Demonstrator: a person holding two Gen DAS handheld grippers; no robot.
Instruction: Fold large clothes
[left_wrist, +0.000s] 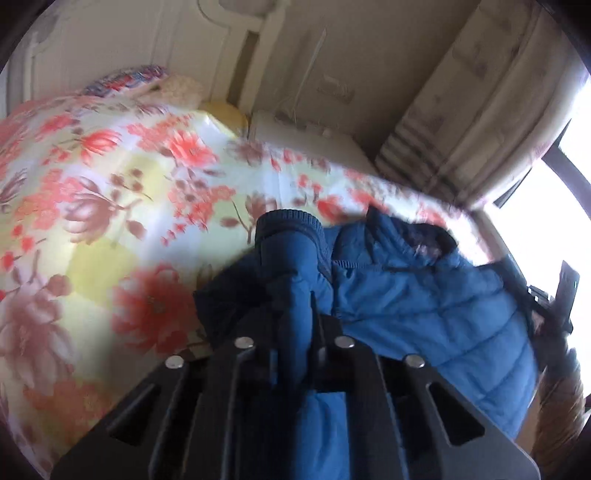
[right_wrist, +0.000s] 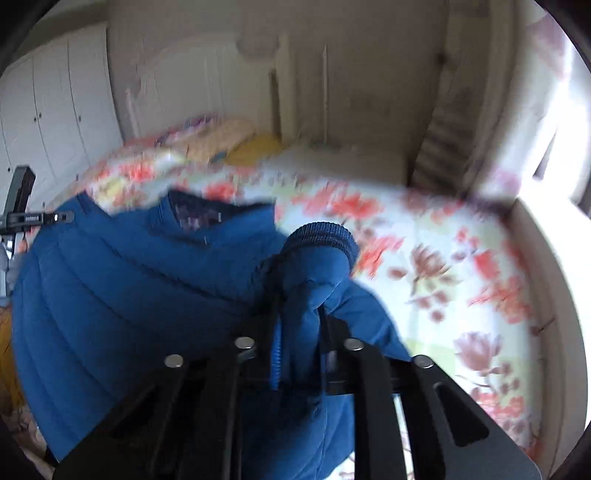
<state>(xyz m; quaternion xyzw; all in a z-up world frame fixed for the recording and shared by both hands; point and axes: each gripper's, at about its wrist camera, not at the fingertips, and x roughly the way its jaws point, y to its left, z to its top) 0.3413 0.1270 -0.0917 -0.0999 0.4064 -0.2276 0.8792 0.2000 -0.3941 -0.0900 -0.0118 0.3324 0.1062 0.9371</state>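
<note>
Over floral bedspread (left_wrist: 110, 184): left gripper (left_wrist: 295, 295) clamped on blue jacket (left_wrist: 424, 295) cuff at 12 o'clock, right gripper (right_wrist: 299, 306) clamped on other cuff; likely spreading sleeves for folding.

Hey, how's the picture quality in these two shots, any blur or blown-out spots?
Left wrist view: the floral quilted bedspread is motion-smeared, the window is blown out white, and the blue puffer jacket stays fairly sharp. Right wrist view: heavier smear across bedspread and wall, glare at the right edge, fisheye bending the white wardrobe.
</note>
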